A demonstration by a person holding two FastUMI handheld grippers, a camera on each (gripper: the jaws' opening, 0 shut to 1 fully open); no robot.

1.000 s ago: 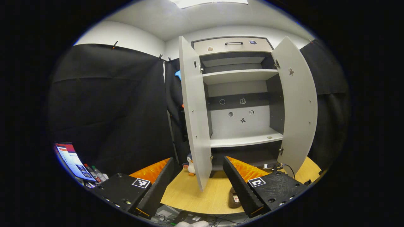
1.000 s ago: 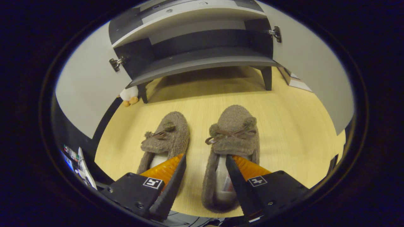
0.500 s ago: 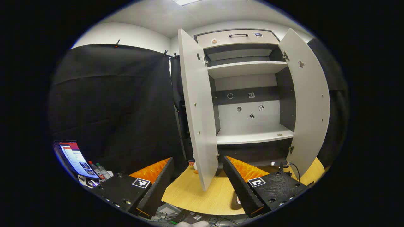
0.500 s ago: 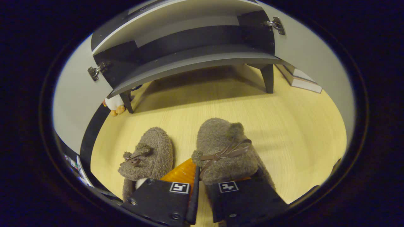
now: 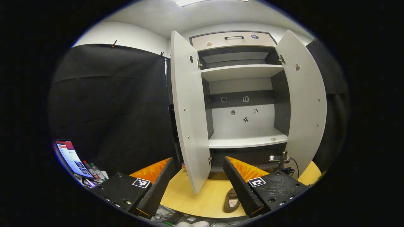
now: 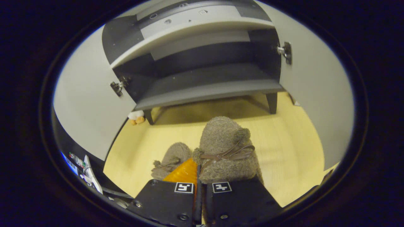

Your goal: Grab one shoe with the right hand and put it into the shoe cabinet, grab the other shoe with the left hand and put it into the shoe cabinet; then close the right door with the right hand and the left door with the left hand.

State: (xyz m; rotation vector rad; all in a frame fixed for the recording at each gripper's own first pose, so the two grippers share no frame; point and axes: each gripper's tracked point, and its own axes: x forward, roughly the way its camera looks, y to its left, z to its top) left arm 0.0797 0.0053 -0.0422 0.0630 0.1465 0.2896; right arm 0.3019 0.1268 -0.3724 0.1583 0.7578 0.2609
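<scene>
1. Looking along the left gripper (image 5: 195, 181) in the left gripper view, its fingers are seen spread wide with nothing between them. The shoe cabinet (image 5: 243, 94) is seen ahead with the left door (image 5: 189, 113) and the right door (image 5: 304, 104) both swung open and the pale shelf (image 5: 249, 142) bare. Part of a shoe (image 5: 231, 200) is seen on the wooden floor (image 5: 202, 195) just beside the right-hand finger.

2. In the right gripper view, the right gripper (image 6: 199, 186) is seen drawn nearly shut on the right shoe (image 6: 225, 151), pinching its side wall near the opening. The toe points toward the dark bottom shelf (image 6: 208, 90), and the shoe appears to be raised off the floor (this cannot be told for sure). The other shoe (image 6: 172, 159) lies on the floor just to its left.

3. The shoes are judged to be fuzzy slippers: light, soft and easily squashed, not fragile. The fleece is judged to give good friction, so slipping is unlikely, but the toe may droop when held from one edge.

4. A hold on the stiffer collar near the heel opening is judged best (the bow and pompoms are best avoided).
</scene>
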